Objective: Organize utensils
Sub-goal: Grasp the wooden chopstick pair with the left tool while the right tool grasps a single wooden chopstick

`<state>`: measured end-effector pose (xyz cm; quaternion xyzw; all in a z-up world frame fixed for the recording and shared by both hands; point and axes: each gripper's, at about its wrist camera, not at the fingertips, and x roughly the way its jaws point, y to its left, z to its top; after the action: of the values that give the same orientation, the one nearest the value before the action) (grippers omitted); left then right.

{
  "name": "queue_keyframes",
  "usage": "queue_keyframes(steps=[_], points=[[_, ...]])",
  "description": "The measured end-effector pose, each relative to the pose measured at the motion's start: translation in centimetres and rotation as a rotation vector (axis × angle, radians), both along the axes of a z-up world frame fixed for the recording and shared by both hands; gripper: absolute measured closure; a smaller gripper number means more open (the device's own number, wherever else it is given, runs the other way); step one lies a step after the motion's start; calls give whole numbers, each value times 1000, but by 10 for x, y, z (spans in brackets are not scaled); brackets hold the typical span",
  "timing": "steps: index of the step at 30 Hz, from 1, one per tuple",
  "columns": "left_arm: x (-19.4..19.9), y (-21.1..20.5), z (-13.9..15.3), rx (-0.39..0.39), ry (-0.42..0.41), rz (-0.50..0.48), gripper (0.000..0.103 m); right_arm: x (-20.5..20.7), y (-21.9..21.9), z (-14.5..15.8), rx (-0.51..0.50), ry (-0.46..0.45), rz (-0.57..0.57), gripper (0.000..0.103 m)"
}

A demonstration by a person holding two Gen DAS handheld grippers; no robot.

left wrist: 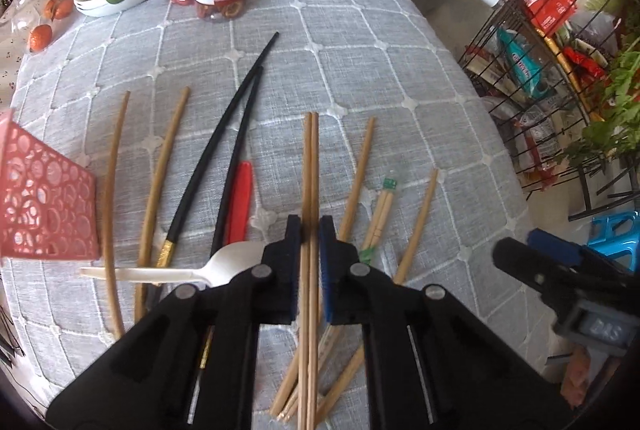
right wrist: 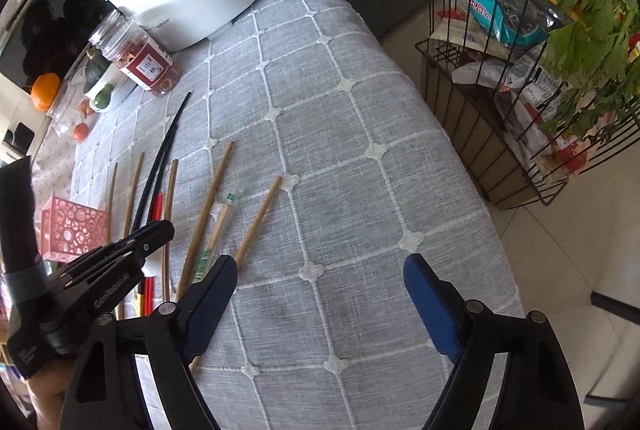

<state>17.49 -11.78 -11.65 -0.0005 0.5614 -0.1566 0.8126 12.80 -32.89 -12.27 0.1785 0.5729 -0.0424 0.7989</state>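
On the near side of the grey tablecloth [left wrist: 360, 42], the left gripper [left wrist: 310, 234] is clamped on a pair of bamboo chopsticks [left wrist: 310, 166] — seemingly raised off the cloth. The right gripper [right wrist: 320, 270] hangs wide open and empty — other chopsticks lie loose around, with the pink basket [left wrist: 44, 206] at far left.

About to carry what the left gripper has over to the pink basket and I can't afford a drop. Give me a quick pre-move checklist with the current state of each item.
1. Left gripper closed on the wooden chopstick pair: ok, both sticks sit between the fingers.
2. Pair lifted clear of the tablecloth: cannot tell.
3. Grip point balanced: cannot tell, long lengths stick out ahead and behind.
4. Pink basket in view to the left: ok, but only partly in frame.
5. Right gripper out of the way: ok, open and empty over bare cloth.
6. Carry path: not ok, black chopsticks and white spoon lie between.
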Motion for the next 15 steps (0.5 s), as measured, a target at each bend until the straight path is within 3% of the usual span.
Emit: queue_keyframes(steps=[8, 15], points=[[-59, 54, 68, -66, -148, -19, 93, 12, 32, -20, 98, 38, 47, 55], [-96, 84, 91, -92, -247, 1, 93, 29, 50, -38, 98, 51, 18, 75]])
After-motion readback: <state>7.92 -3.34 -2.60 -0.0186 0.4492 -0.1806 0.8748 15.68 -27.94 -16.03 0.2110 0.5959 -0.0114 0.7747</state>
